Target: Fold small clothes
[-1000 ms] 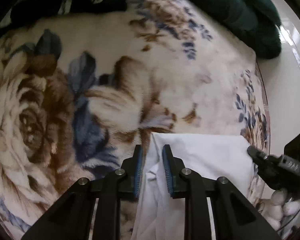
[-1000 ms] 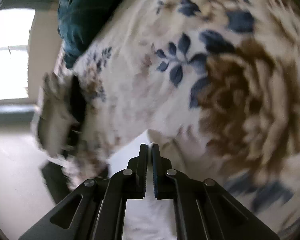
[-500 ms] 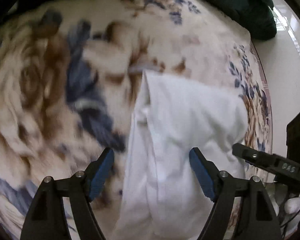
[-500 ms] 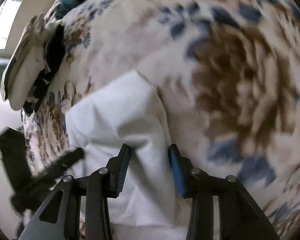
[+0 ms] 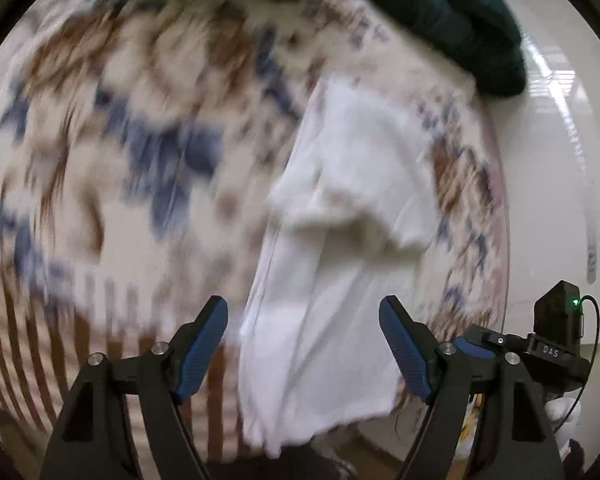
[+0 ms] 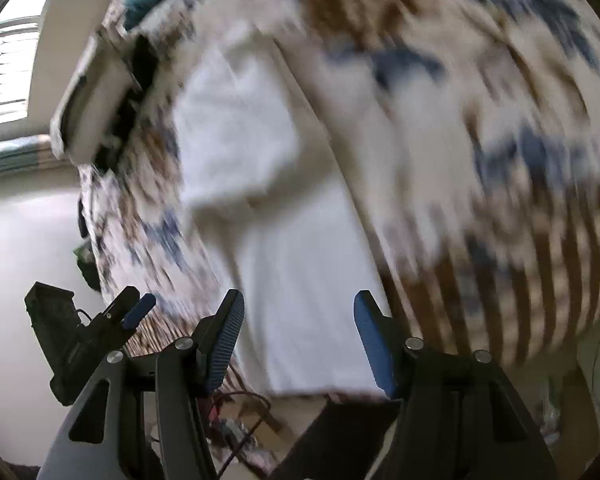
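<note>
A white garment (image 5: 340, 240) lies folded lengthwise on the floral blanket (image 5: 120, 140), with its top part folded down over the rest. It also shows in the right wrist view (image 6: 284, 240). My left gripper (image 5: 304, 344) is open and empty, held above the garment's near end. My right gripper (image 6: 298, 340) is open and empty, also above the near end. The other gripper shows at the edge of each view, at the right in the left wrist view (image 5: 540, 348) and at the left in the right wrist view (image 6: 88, 328). Both views are blurred by motion.
A dark green cloth (image 5: 440, 20) lies at the blanket's far right corner. The blanket's edge runs along a white floor (image 5: 560, 160) on the right. A pale folded item (image 6: 96, 100) sits at the far left in the right wrist view. Cables (image 6: 236, 412) lie below the blanket's near edge.
Both grippers opened, let go of the white garment and pulled back toward its near end. The garment now lies flat with its top folded over.
</note>
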{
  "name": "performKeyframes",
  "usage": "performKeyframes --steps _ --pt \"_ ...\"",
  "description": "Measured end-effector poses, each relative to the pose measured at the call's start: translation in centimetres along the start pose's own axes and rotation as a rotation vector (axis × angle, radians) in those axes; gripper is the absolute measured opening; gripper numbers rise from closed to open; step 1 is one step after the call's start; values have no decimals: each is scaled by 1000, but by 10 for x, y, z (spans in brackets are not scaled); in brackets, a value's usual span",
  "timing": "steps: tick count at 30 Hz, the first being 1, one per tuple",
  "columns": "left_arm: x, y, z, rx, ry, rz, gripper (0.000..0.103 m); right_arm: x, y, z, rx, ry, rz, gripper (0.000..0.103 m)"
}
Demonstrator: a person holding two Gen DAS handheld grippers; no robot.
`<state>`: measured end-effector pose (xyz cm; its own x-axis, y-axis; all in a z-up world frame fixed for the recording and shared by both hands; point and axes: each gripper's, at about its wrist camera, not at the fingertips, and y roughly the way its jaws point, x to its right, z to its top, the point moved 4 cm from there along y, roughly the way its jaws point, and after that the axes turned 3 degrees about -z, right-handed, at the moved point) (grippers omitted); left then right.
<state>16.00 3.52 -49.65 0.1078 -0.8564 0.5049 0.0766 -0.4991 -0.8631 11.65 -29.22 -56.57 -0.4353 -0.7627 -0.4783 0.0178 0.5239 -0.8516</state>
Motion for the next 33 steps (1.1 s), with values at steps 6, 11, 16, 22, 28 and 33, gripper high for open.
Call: performKeyframes --steps 6,11,16,22,28,33 --pt "-36 71 -78 -157 -67 85 77 53 54 -49 -77 15 -58 59" --pt "-29 75 -102 -99 -13 2 55 71 88 -63 -106 78 16 59" --pt "-9 67 -101 -48 45 -4 5 64 87 -68 -58 64 41 9" --pt "24 18 -79 63 16 -121 5 39 39 -65 15 10 133 5" --pt "51 -27 -3 200 -47 -265 5 -3 -27 -17 133 -31 241 4" --pt "63 -14 101 262 -55 -299 5 -36 -44 75 260 0 272 4"
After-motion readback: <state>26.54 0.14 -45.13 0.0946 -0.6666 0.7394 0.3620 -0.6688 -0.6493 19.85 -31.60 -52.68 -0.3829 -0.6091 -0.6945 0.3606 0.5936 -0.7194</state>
